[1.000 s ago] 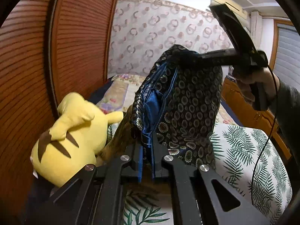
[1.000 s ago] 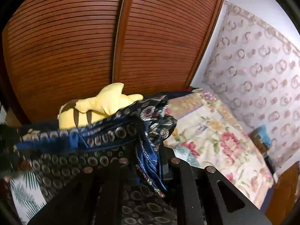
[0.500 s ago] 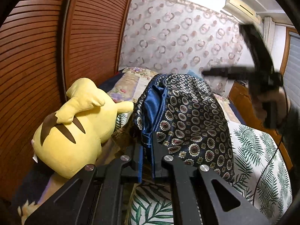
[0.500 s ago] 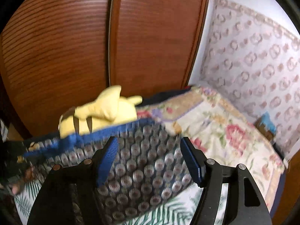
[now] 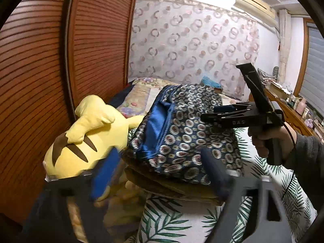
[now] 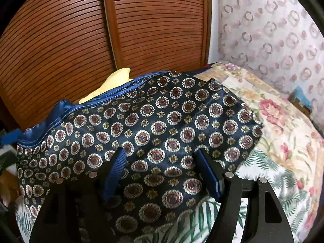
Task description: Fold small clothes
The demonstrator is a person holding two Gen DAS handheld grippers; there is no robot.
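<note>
The left gripper (image 5: 160,174), black with blue pads, is blurred low in its own view; its jaws are opening wide and nothing is pinched between them, the garment lying just past the fingertips. The right gripper (image 6: 162,174), the same build, stands with its jaws well apart above the cloth, the pads clear of it; in the left view it (image 5: 212,113) hangs over the garment, held by a person's hand (image 5: 269,139) in a dark sleeve. The one garment, dark navy satin printed with small ringed medallions and edged in bright blue (image 6: 162,125), lies folded in a mound on the bed's palm-leaf sheet (image 5: 168,222). Its near-left edge hides part of a brownish cloth (image 5: 162,184) underneath, whose shape I cannot make out. One yellow plush toy with brown stripes (image 5: 89,137) sits beside the garment against the slatted wooden wardrobe doors (image 6: 141,24), mostly hidden in the right view. A floral quilt (image 6: 273,111) lies beyond.
</note>
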